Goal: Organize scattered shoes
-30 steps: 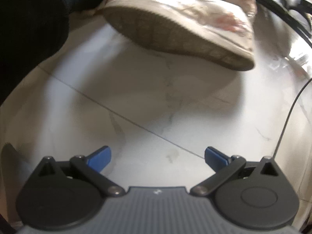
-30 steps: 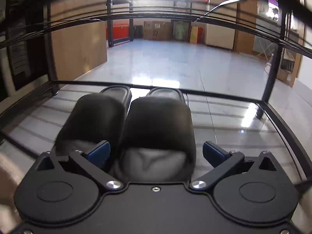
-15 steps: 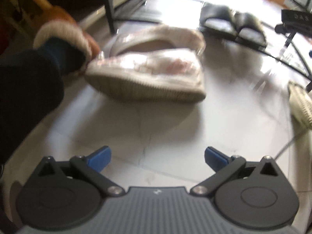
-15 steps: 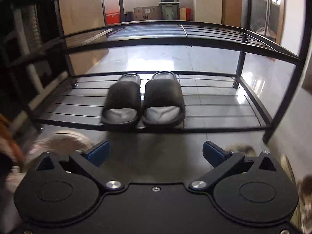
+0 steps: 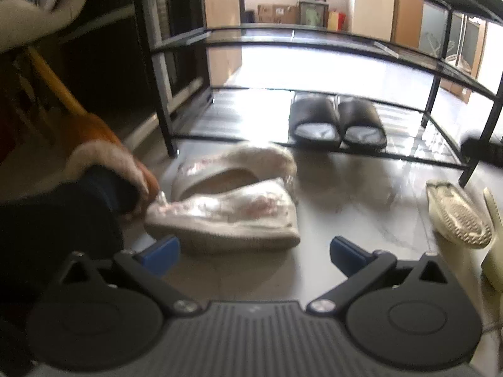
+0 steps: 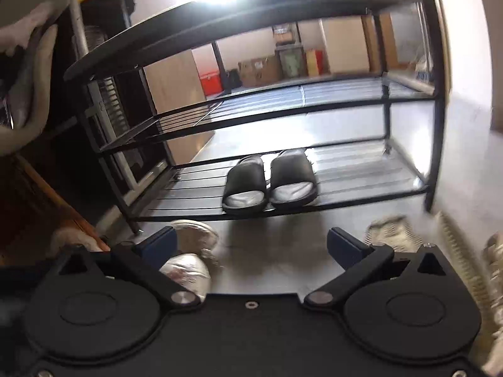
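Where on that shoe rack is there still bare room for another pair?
The bottom shelf is bare on both sides of the black slippers. The middle shelf looks bare. The floor in front is crowded: pale shoes left, cream shoes right.

Black slides (image 5: 336, 122) paired on rack (image 5: 408, 154); white shoes (image 5: 226, 216) on floor

Black slides (image 6: 269, 179) side by side on rack's (image 6: 345, 185) bottom shelf.
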Demonstrator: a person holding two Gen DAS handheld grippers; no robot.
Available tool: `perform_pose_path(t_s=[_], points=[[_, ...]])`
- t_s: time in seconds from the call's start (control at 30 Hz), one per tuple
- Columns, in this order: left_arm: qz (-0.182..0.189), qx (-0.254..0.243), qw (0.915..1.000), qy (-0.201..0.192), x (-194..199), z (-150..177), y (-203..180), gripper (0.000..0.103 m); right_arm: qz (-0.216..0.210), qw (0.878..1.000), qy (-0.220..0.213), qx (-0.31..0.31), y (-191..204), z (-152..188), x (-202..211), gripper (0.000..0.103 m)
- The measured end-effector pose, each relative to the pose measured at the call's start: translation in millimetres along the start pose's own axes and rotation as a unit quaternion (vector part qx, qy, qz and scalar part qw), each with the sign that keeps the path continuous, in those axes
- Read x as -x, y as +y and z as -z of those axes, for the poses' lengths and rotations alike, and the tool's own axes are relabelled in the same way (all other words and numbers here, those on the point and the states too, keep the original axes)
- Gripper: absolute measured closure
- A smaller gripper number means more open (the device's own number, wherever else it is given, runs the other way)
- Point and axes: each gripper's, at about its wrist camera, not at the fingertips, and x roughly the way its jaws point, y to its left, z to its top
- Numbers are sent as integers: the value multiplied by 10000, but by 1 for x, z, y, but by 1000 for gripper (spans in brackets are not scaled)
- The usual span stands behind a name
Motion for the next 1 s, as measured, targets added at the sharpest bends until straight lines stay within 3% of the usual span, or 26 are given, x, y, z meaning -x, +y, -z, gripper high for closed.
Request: perform_pose_path(t_s=[0.1, 0.23, 0.5, 0.67, 0.8, 0.9, 1.0], points=[[60, 18, 10000, -37, 9, -10, -3, 1, 162, 9990, -317, 258, 8, 6, 17, 0], [64, -61, 9998, -197, 19, -32, -6, 1, 197, 9978, -624, -42, 11, 5, 38, 0], [-329, -326, 9974, -544, 36, -97, -24, 1, 471, 9941, -942, -276, 9, 0, 50, 0], [-203, -308, 9979, -540, 23, -96, -20, 1, 704, 9918, -998, -387, 4, 0, 45, 0], [275, -43, 9996, -54, -5, -76, -7, 1, 1021, 9901, -876, -410, -1, 8, 36, 0], [358, 34, 9987, 352, -16, -64, -4, 1, 1103, 9899, -712, -528, -8, 17, 27, 0], [211, 14, 9992, 338, -17, -56, 1, 1, 1092, 9901, -527, -714, -14, 26, 18, 0]])
